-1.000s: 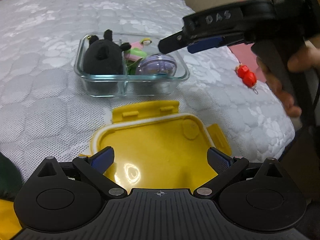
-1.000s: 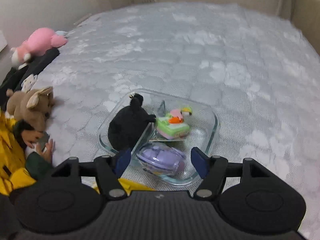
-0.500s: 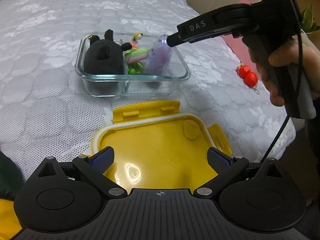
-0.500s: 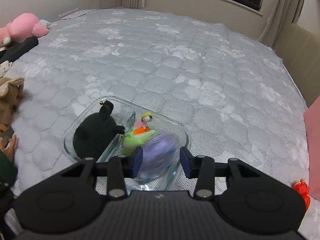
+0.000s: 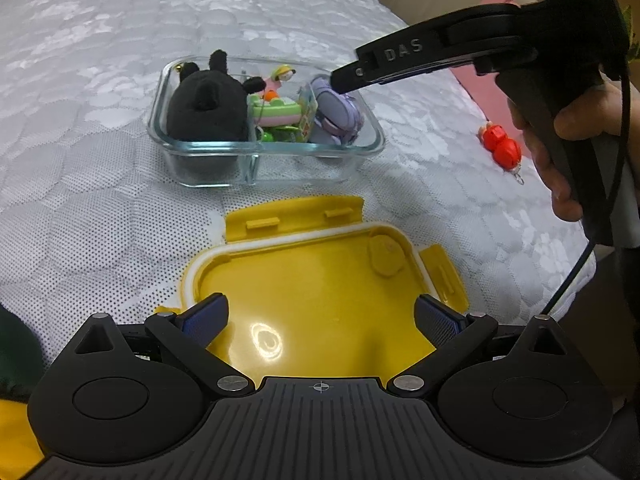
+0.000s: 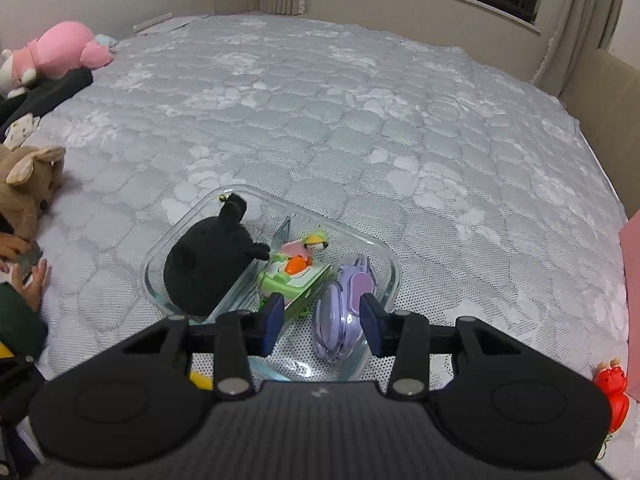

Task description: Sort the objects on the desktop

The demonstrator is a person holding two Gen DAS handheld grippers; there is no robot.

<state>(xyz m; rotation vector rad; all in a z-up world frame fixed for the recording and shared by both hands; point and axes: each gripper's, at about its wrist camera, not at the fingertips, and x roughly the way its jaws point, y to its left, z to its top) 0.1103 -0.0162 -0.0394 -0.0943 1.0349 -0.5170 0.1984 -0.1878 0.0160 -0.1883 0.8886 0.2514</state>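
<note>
Since half a second ago, my right gripper has let go of the purple case: the blur is gone, and the case stands on edge in the right compartment of the glass container, leaning against the right wall. My right fingers sit spread just above the container's near rim, their blue pads to either side of the case's near end; I can see a gap on the left side, while the right pad is very close, and I cannot tell whether it touches. In the left wrist view the right gripper hangs over that same compartment, tip just above the purple case.

Beside the case lies the green and pink toy, and the black plush fills the left compartment.

My left gripper is wide open, holding nothing, poised over the yellow lid, which lies inner side up on the quilted mattress just in front of the container. A red charm lies on the mattress to the right, well apart from the container.
</note>
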